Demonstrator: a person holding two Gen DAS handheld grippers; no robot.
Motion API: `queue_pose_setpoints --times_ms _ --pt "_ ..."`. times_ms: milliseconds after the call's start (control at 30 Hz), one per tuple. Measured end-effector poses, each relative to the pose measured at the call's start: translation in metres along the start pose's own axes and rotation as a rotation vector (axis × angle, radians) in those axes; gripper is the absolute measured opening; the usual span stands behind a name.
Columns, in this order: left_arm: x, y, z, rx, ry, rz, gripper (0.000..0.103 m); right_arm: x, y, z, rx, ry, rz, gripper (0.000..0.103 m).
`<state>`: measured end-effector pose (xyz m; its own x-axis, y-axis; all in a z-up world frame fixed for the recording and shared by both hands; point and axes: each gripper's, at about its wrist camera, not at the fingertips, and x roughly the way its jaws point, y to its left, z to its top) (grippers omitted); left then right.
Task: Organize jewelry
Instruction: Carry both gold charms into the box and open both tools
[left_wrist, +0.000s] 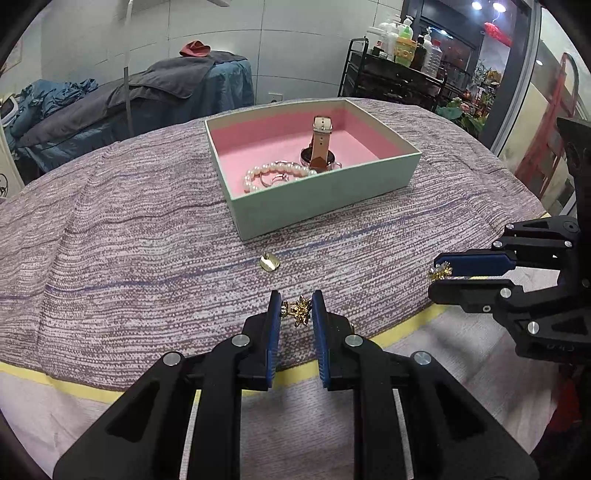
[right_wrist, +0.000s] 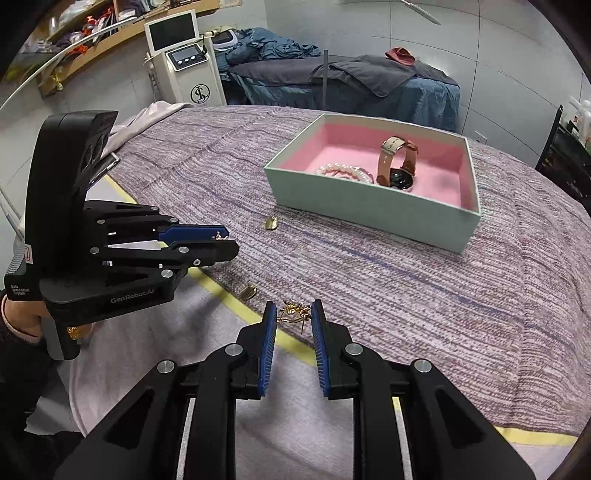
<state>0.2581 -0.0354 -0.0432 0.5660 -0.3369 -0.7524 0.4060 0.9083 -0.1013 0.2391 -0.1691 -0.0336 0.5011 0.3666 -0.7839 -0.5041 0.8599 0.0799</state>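
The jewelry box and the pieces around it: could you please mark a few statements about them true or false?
1. The watch lies inside the box. True.
2. The pearl bracelet lies on the cloth outside the box. False: it is in the box, beside the watch.
3. Each gripper holds a small gold ornament in its jaws. True: the left gripper and the right gripper are both shut on one.
4. The box has a lid on. False: it is open, showing its pink lining.
5. A gold pendant lies loose on the cloth in front of the box. True.
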Motion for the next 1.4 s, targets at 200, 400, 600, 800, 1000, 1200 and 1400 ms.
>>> queue_pose_setpoints --times_ms 200,400,600,800,1000,1200,1400 --pt "-0.001 -0.004 0.025 0.039 -0.026 0.009 0.018 -0.004 -0.026 0.016 0.036 -0.033 -0.026 0.019" --pt "0.006 -0.004 0.056 0.050 -0.048 0.013 0.018 -0.003 -0.048 0.038 0.063 -0.062 -0.062 0.019" --pt "0.023 0.008 0.095 0.012 -0.042 0.006 0.018 0.005 -0.062 0.066 0.063 -0.079 -0.101 0.019" --pt "0.056 0.018 0.121 -0.027 0.010 0.030 0.018 0.029 -0.075 0.086 0.078 -0.050 -0.125 0.019" --pt "0.085 0.019 0.129 -0.031 0.069 0.028 0.018 0.047 -0.083 0.098 0.089 -0.019 -0.125 0.019" --pt "0.099 0.014 0.129 -0.012 0.097 0.036 0.018 0.065 -0.088 0.098 0.095 0.029 -0.126 0.019" --pt "0.109 0.011 0.128 0.004 0.117 0.041 0.018 0.072 -0.088 0.098 0.086 0.044 -0.139 0.019"
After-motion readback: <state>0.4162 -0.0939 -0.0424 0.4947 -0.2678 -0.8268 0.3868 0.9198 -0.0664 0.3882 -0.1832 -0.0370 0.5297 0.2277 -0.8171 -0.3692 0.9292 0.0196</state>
